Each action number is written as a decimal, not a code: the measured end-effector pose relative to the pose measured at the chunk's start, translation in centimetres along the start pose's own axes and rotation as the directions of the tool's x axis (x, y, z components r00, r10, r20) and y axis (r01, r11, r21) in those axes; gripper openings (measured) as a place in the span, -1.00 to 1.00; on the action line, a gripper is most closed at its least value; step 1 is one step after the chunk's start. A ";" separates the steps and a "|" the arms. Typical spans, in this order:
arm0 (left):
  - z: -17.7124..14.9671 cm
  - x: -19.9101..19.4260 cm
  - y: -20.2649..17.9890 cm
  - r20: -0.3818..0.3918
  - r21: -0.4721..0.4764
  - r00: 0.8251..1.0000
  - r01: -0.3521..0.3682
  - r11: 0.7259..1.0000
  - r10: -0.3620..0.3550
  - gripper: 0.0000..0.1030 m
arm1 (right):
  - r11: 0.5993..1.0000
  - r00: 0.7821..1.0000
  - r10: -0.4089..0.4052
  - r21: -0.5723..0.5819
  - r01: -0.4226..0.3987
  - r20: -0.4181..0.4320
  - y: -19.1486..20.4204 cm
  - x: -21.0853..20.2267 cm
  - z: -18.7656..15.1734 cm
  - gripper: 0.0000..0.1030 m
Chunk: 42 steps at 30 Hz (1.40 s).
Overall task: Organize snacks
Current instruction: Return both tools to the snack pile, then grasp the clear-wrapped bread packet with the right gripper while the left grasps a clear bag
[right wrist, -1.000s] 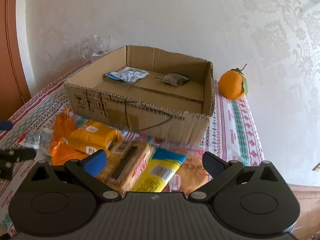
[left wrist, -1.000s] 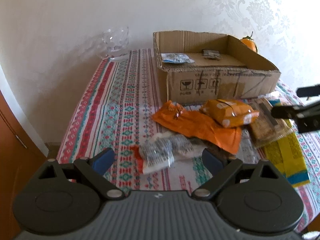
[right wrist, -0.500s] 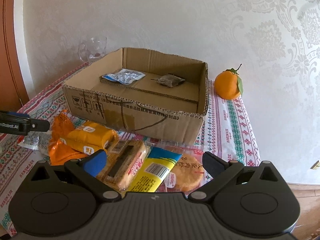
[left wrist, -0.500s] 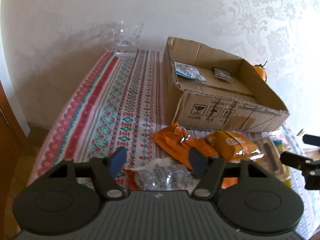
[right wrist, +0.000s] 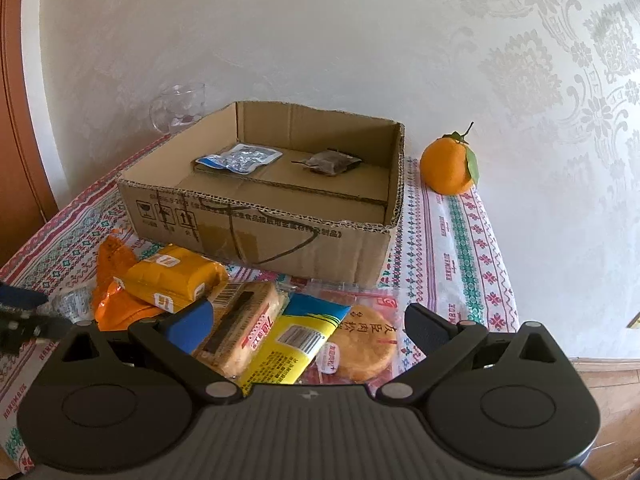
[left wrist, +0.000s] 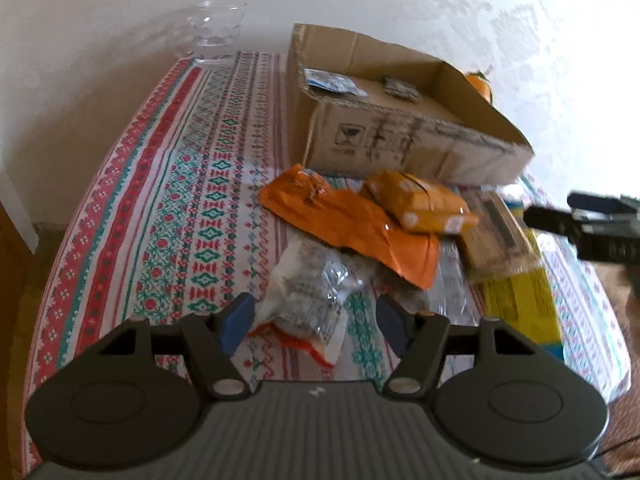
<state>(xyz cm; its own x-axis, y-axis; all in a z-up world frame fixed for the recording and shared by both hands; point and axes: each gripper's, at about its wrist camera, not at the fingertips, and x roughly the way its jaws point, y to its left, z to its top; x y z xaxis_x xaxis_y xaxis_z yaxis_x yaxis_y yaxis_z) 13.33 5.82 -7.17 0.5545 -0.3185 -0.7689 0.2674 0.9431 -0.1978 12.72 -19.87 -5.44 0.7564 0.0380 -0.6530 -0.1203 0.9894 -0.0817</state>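
Note:
A clear silver-printed snack packet [left wrist: 304, 300] lies on the patterned tablecloth. My left gripper [left wrist: 314, 324] stands around its near end. The left pad is close to the packet and cloth shows beside the right pad, so nothing is gripped. Behind it lie an orange wrapper [left wrist: 340, 216] and a yellow-orange pack [left wrist: 420, 204]. My right gripper [right wrist: 310, 326] is open wide above a brown biscuit pack [right wrist: 240, 328], a yellow-blue packet [right wrist: 296, 340] and a round cake packet [right wrist: 368, 344]. The cardboard box [right wrist: 260, 232] holds a blue-silver sachet [right wrist: 240, 158] and a brown sachet [right wrist: 330, 160].
A glass bowl [left wrist: 216, 36] stands at the back left by the wall. An orange fruit [right wrist: 448, 168] sits right of the box. The table's edges drop off at left and right. A brown door is at the far left.
My left gripper's jaws have narrowed a lot and now bracket the clear packet. The left view has tilted. The right gripper has stayed put.

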 end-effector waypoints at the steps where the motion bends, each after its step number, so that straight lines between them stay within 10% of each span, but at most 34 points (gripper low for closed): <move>1: 0.0 0.1 -0.2 0.001 0.018 1.000 -0.009 1.000 0.009 0.29 | 1.000 1.000 0.002 0.001 -0.002 -0.001 0.0 0.0 0.0 1.00; 15: -0.5 0.7 -3.5 -0.014 0.216 1.000 -0.023 0.976 0.027 0.33 | 1.000 1.000 -0.005 0.006 0.005 -0.028 -0.3 -0.7 -0.6 1.00; 42: -0.5 0.7 -3.1 0.026 0.142 0.998 -0.054 0.988 0.051 0.53 | 0.966 0.989 -0.126 -0.235 0.104 -0.082 7.5 3.7 0.1 1.00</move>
<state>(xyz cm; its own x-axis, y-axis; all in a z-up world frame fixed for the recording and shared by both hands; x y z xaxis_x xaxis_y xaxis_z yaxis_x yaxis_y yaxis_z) 12.48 2.73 -7.45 0.5873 -0.2725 -0.7621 0.3461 0.9357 -0.0679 14.73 -12.30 -8.39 0.7104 -0.0990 -0.6968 -0.1886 0.9271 -0.3239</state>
